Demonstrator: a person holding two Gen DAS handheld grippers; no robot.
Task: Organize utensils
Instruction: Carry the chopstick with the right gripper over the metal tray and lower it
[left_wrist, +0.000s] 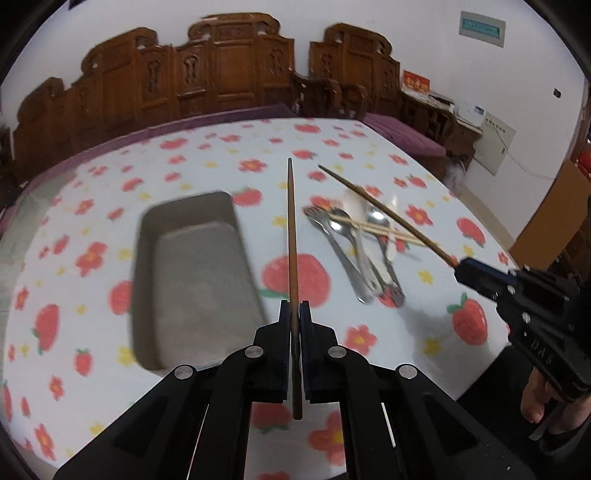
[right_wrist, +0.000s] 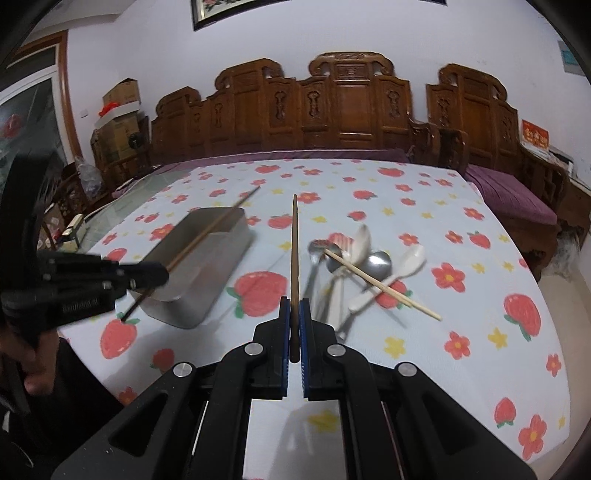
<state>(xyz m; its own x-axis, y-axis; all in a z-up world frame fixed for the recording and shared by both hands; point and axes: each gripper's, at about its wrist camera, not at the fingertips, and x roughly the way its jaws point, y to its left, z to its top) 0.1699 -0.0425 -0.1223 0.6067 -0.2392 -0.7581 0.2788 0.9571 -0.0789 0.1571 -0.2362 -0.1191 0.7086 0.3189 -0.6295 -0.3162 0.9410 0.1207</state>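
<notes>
The left claw (left_wrist: 294, 314) is pinching a dark chopstick (left_wrist: 292, 236) between closed fingers (left_wrist: 283, 321), the stick pointing straight ahead of it and its butt end trailing back between the finger links. The right claw (right_wrist: 294, 314) is clamping a second dark chopstick (right_wrist: 294, 258) the same way, tip forward and slightly raised. A bare hand (left_wrist: 537, 400) is wrapping the right claw's handle, and another hand (right_wrist: 31, 365) is gripping the left one's.
</notes>
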